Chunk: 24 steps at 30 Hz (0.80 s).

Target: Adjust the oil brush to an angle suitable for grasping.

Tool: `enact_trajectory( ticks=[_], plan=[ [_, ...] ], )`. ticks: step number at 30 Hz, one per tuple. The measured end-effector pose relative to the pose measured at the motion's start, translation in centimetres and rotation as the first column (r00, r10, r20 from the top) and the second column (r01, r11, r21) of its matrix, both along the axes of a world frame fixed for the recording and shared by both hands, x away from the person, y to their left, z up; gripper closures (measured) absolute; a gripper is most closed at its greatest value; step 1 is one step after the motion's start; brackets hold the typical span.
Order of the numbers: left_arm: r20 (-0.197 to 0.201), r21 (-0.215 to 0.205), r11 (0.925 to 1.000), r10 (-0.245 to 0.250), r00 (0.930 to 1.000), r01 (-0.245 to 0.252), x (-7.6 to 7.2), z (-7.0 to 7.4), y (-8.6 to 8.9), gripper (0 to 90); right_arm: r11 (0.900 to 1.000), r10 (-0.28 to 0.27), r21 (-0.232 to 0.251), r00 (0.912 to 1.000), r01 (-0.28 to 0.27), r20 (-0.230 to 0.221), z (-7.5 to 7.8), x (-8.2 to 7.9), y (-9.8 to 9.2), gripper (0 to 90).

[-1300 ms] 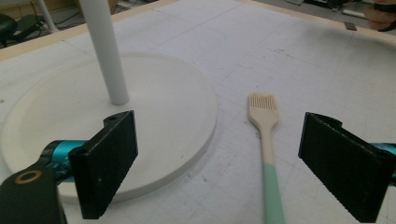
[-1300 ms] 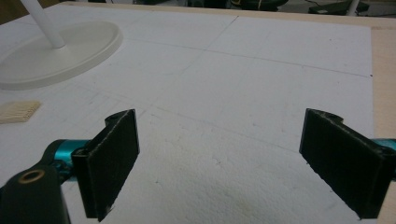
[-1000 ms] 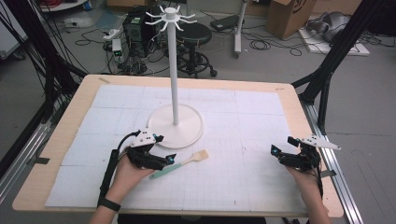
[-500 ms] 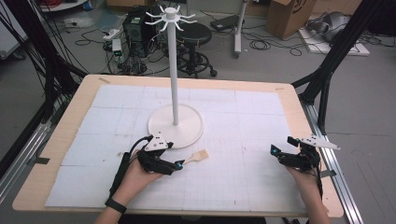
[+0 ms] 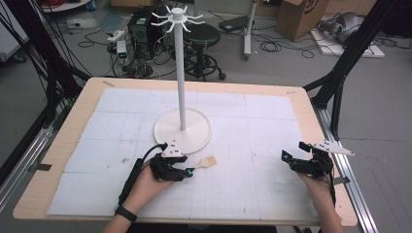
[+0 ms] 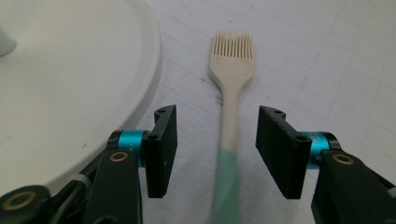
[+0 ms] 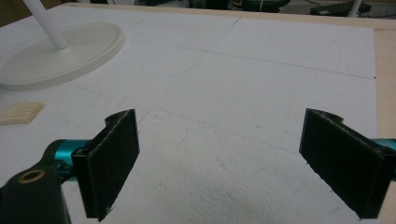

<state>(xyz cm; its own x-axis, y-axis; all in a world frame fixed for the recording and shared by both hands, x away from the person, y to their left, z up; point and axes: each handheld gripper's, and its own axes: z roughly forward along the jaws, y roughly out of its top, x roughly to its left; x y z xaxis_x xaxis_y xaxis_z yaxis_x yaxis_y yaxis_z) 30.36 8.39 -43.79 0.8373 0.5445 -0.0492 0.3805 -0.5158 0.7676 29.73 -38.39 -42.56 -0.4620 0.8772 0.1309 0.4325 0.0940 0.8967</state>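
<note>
From the high view, your left gripper (image 5: 187,173) sits low on the white gridded mat (image 5: 252,126), at about 7 o'clock from the round base of the white stand (image 5: 182,130). The stand's pole rises upright from that base and ends in a ring of small hooks. A pastry brush (image 5: 206,163) lies flat on the mat just beyond your left gripper, its pale bristle head pointing toward 2 o'clock, close to the base's rim but apart from it. Your right gripper (image 5: 291,160) rests near the mat's right edge, at about 4 o'clock from the stand, well apart from the brush. The mat covers a wooden table (image 5: 311,104).

In the left gripper view, your left gripper (image 6: 217,149) has its jaws apart, one on each side of the brush handle, and neither pad (image 6: 163,149) touches it. The pastry brush (image 6: 232,93) runs straight toward 12 o'clock between them: handle mint green near you, cream farther up, bristles at the far end. The stand's base (image 6: 70,93) curves in at 10 o'clock, just beside the left-hand jaw.

In the right gripper view, your right gripper (image 7: 219,163) is spread wide over bare mat (image 7: 261,74), holding nothing. The stand's base (image 7: 60,56) sits at 10 o'clock, and the brush's bristle tips (image 7: 21,113) peek in at 9 o'clock.
</note>
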Motion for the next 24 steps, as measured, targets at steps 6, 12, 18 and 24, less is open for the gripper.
enact_trajectory(
  ticks=[6,12,18,24],
  plan=[
    [0.002,0.06,0.9982,0.003,1.0,-0.003,0.0,-0.4,-1.0,55.8,1.0,-0.001,0.006,1.0,0.001,0.0,0.0,0.0,0.0,11.0],
    [0.007,0.059,0.9982,0.002,1.0,-0.002,-0.1,-0.4,-1.2,67.1,1.0,0.001,0.009,1.0,-0.001,0.0,0.1,-0.1,0.0,11.0],
    [-0.004,0.047,0.9989,-0.003,1.0,0.003,0.0,-0.4,-1.2,76.4,1.0,0.002,0.005,1.0,-0.002,0.0,0.0,-0.1,0.1,11.0],
    [0.003,0.048,0.9987,-0.016,0.9999,0.016,-0.1,-0.4,-1.3,81.5,1.0,0.004,0.004,1.0,-0.004,0.003,0.0,-0.1,0.1,11.0]
  ],
)
